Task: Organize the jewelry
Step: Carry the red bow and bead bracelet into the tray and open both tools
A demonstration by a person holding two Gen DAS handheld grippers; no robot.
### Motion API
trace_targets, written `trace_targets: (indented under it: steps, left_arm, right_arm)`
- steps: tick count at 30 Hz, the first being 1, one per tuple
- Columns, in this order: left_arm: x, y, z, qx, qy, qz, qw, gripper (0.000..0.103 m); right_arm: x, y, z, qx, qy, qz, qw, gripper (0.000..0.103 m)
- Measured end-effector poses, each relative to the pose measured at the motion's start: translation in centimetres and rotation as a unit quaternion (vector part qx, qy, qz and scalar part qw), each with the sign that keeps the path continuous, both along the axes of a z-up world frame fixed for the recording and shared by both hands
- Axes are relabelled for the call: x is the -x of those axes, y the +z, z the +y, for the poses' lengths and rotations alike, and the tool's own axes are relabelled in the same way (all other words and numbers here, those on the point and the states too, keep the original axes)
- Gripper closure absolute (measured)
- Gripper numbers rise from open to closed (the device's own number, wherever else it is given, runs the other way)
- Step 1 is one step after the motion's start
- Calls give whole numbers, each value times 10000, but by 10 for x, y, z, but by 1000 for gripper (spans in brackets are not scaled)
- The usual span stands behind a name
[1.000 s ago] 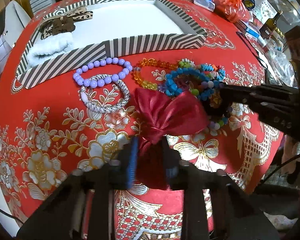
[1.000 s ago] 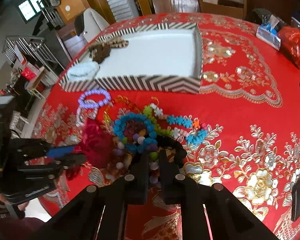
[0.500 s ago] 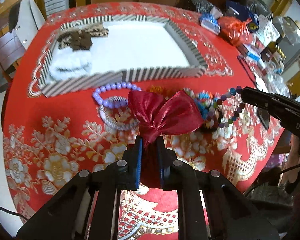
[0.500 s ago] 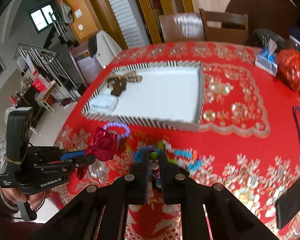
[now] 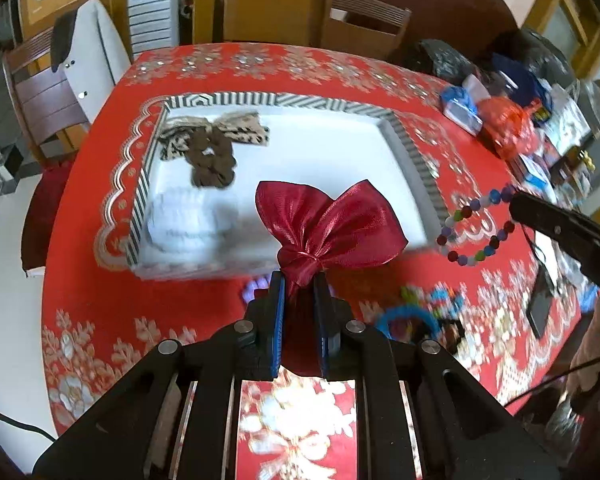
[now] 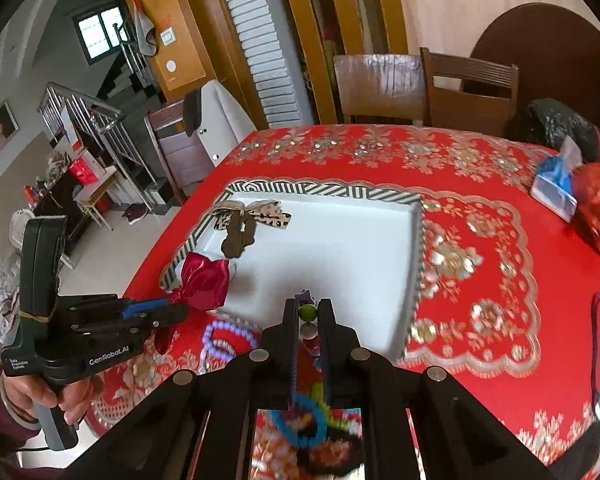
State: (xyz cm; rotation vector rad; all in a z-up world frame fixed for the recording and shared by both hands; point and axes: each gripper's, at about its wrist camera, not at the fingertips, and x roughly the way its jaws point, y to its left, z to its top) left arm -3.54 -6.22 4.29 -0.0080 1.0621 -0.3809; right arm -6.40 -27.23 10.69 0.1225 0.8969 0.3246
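My left gripper is shut on a dark red satin bow and holds it in the air near the front edge of the striped white tray. The bow also shows in the right wrist view. My right gripper is shut on a multicoloured bead bracelet, which hangs from its tip in the left wrist view, above the tray's front right corner. In the tray lie a leopard bow, a brown scrunchie and a white scrunchie.
Several bead bracelets lie on the red tablecloth below the grippers, among them a blue one and a purple one. A tissue pack, a red bag and other clutter crowd the right side. Wooden chairs stand behind the table.
Both grippers have risen from the tablecloth and moved toward the tray, the left carrying the red bow, the right lifting the bead bracelet out of the pile.
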Motion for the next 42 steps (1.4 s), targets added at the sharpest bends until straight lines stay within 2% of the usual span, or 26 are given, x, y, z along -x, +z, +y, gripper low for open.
trace_targets:
  steps: [9, 18, 26, 30, 34, 37, 39, 40, 42]
  left_arm:
    - [-54, -25, -8, -55, 366, 321, 9988, 91]
    - [-89, -57, -6, -191, 633, 676, 9955, 91]
    - [-103, -67, -10, -175, 668, 800, 9944, 91]
    - [-107, -72, -12, -175, 697, 859, 9937, 90]
    - [-109, -74, -14, -193, 711, 882, 9934, 90]
    - [-108, -74, -17, -265, 720, 849, 9934, 90]
    - [-108, -74, -18, -286, 743, 848, 9932, 88]
    - [-108, -73, -18, -288, 743, 846, 9932, 85]
    - [-107, -72, -20, -297, 725, 840, 9934, 79]
  right_arm:
    - [-77, -18, 27, 58, 304, 246, 9992, 94]
    - [-154, -53, 62, 173, 660, 629, 9957, 94]
    - [-213, -89, 50, 5, 299, 948, 9951, 94]
    - [-223, -105, 50, -86, 109, 1097, 9939, 94]
    - [-222, -108, 51, 16, 40, 1005, 9949, 94]
    - [-217, -104, 45, -15, 23, 1047, 9945, 86]
    - [-210, -98, 40, -39, 1, 1007, 9949, 77]
    - [-205, -95, 38, -65, -5, 991, 9951, 73]
    - [-194, -90, 33, -123, -25, 977, 9951, 72]
